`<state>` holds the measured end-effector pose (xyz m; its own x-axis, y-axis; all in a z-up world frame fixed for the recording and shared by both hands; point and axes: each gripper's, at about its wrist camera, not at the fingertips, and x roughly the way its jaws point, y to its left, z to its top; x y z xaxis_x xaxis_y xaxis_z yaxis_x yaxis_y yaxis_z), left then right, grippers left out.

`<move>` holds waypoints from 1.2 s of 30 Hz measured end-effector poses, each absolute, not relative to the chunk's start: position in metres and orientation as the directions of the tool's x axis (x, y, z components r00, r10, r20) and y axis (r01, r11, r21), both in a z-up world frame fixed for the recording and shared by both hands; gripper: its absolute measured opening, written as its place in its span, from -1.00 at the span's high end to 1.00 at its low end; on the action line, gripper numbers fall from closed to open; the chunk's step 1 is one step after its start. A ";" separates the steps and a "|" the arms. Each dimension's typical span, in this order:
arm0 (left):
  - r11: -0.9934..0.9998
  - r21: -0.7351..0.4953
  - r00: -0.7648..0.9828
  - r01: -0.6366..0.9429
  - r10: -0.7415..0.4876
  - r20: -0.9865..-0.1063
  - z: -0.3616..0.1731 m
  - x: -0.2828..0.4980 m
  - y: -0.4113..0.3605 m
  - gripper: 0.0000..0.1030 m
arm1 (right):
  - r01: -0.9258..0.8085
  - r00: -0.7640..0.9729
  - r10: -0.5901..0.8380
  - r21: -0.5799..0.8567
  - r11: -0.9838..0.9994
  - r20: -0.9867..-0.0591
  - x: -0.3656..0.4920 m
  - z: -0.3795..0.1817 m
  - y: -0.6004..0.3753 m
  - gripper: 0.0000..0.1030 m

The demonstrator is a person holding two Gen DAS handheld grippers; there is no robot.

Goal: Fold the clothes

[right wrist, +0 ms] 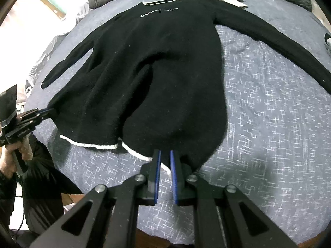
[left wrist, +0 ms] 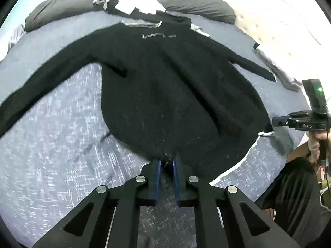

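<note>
Sweater [right wrist: 157,66]: laid flat on the bed [right wrist: 269,113], sleeves spread out.
Left gripper [left wrist: 166,161]: fingers nearly closed, the hem is pinched between them.
Right gripper [right wrist: 164,155]: fingers nearly closed, the white-edged hem is held.

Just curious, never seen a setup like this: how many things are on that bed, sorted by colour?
Black: 1, the sweater spread flat, its hem held by the left gripper and right gripper
White: 1, a crumpled garment near the head of the bed
Dark grey: 2, the pillows
Total: 4; other clothes at the edges are too unclear to count.
</note>
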<state>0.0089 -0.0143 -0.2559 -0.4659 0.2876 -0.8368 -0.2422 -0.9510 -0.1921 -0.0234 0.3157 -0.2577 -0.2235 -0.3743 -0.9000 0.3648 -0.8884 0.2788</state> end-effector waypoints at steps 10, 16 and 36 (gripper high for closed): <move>-0.956 -0.217 -0.543 -0.195 0.290 -0.788 -0.210 0.022 -0.068 0.82 | 0.292 -0.267 -0.388 0.309 -0.905 -0.882 -0.026 -0.246 0.340 0.82; -0.963 -0.232 -0.539 -0.137 0.269 -0.798 -0.213 0.025 -0.097 0.83 | 0.238 -0.250 -0.395 0.339 -0.910 -0.884 -0.033 -0.250 0.340 0.62; -0.974 -0.196 -0.446 -0.110 0.225 -0.866 -0.246 0.019 -0.090 0.19 | 0.119 -0.161 -0.419 0.404 -0.907 -0.894 -0.049 -0.288 0.325 0.18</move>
<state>0.0192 -0.0903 -0.2462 -0.4464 0.2249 -0.8661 -0.1103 -0.9743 -0.1962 -0.0490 0.3254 -0.2881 -0.1607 -0.4191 -0.8936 0.1188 -0.9070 0.4040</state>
